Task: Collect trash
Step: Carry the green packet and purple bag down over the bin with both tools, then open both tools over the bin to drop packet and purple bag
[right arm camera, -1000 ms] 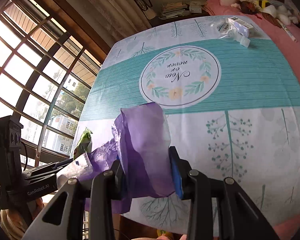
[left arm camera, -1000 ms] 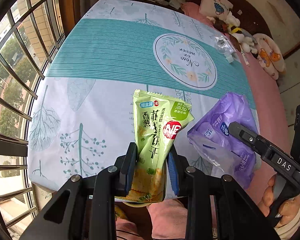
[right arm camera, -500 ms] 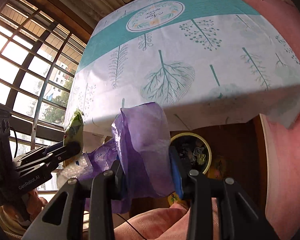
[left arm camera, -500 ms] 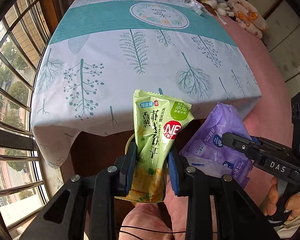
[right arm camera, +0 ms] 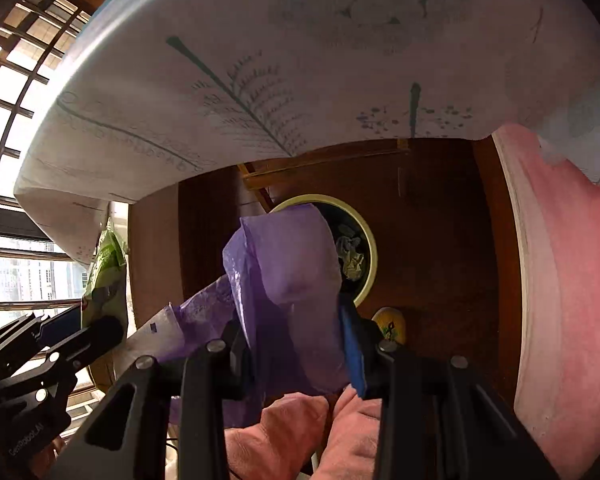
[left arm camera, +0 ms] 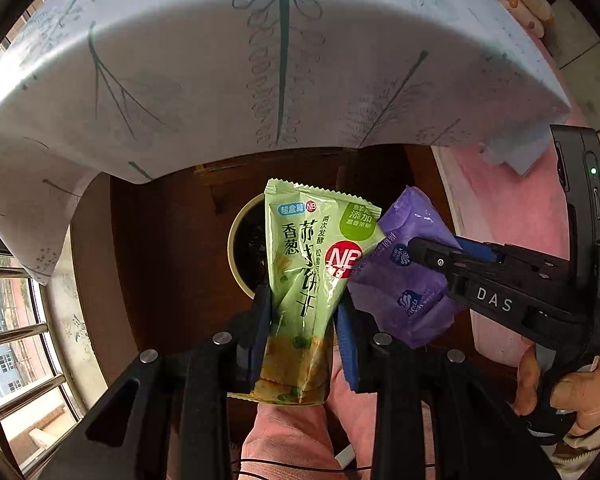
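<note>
Round waste bin (left arm camera: pixel 236 248), cream rim, dark inside with crumpled scraps — on the dark wood floor below the worktop's hanging leaf-print cloth (left arm camera: pixel 260 60). Left tongs (left arm camera: pixel 302 320): pinching a green snack packet (left arm camera: pixel 312 264) by its lower half, packet upright, directly over the bin's mouth. Right tongs (right arm camera: pixel 296 344): pinching a purple wrapper (right arm camera: pixel 292 280) — it overlaps the bin's near rim and touches the green packet's right edge. Pink bedding (right arm camera: pixel 572 280) lies right of the bin.
</note>
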A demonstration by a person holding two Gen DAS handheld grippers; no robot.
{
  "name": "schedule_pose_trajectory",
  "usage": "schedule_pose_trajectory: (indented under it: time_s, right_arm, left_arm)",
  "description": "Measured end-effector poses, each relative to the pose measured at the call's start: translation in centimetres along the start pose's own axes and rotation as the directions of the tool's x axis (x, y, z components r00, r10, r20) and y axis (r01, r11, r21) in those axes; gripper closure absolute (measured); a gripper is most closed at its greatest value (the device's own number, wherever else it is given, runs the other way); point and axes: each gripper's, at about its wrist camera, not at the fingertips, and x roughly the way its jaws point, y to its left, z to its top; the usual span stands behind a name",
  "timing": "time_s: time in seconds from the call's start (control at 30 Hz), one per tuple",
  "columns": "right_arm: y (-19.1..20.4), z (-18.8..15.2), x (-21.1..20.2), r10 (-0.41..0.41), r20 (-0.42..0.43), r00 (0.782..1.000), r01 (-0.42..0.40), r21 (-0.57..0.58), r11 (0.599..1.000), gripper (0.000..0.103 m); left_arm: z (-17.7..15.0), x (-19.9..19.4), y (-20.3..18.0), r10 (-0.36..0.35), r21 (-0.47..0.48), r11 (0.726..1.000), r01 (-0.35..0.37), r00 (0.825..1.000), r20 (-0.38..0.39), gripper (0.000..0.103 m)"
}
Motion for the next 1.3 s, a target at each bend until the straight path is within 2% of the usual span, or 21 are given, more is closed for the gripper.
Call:
schedule_pose_trajectory:
  time_s: [0.17, 0.3, 0.4, 0.53, 0.57, 0.6, 0.67, 0.83, 1.1, 1.3]
  right_arm:
    - [-1.6, 0.5, 8.0, -0.064, -0.039, 0.997, 0.062, -0.036, 0.997, 0.067]
    - [-2.6, 1.0, 13.5, -0.094, -0.059, 0.994, 0.092, -0.045, 0.995, 0.066]
    - [-2.9, 1.3, 16.6, -0.098, -0.065, 0.993, 0.095, -0.051, 0.994, 0.064]
    - [-2.5, 1.4, 19.5, -0.094, -0.075, 0.993, 0.090, -0.056, 0.994, 0.062]
    - [-2.6, 1.4, 20.0, -0.090, -0.082, 0.993, 0.085, -0.053, 0.995, 0.058]
    - [-2.7, 1.5, 20.5, -0.084, -0.089, 0.993, 0.080, -0.049, 0.996, 0.056]
    - [-3.2, 1.5, 21.1, -0.074, -0.102, 0.992, 0.070, -0.040, 0.997, 0.042]
    - [-3.7, 1.1, 21.7, -0.057, -0.108, 0.993, 0.055, -0.021, 0.998, 0.030]
    - [-3.6, 1.0, 20.8, -0.026, -0.066, 0.997, 0.027, 0.019, 0.999, 0.028]
    - [-3.0, 0.7, 18.5, -0.024, -0.038, 0.999, 0.025, 0.034, 0.999, 0.028]
  left_arm:
    - [0.8, 8.2, 1.3, 0.010, -0.071, 0.997, -0.014, 0.999, -0.053, 0.074]
    - [1.7, 13.1, 1.9, 0.000, -0.090, 0.996, -0.005, 0.998, -0.056, 0.071]
    - [2.0, 15.8, 2.1, 0.016, -0.069, 0.997, -0.019, 0.999, -0.052, 0.060]
    - [2.0, 18.5, 2.7, 0.024, -0.055, 0.998, -0.028, 0.998, -0.064, 0.051]
    - [2.0, 18.9, 2.8, 0.022, -0.055, 0.998, -0.026, 0.997, -0.069, 0.043]
    - [2.1, 19.3, 2.8, 0.023, -0.058, 0.998, -0.028, 0.997, -0.073, 0.034]
    - [2.1, 19.9, 3.3, 0.024, -0.072, 0.997, -0.030, 0.997, -0.077, 0.029]
    - [2.3, 21.0, 3.8, 0.028, -0.087, 0.995, -0.039, 0.993, -0.116, 0.028]
    - [1.8, 20.2, 4.3, 0.048, -0.087, 0.995, -0.056, 0.995, -0.091, 0.028]
    - [1.8, 18.2, 4.8, 0.055, -0.114, 0.991, -0.063, 0.996, -0.073, 0.028]
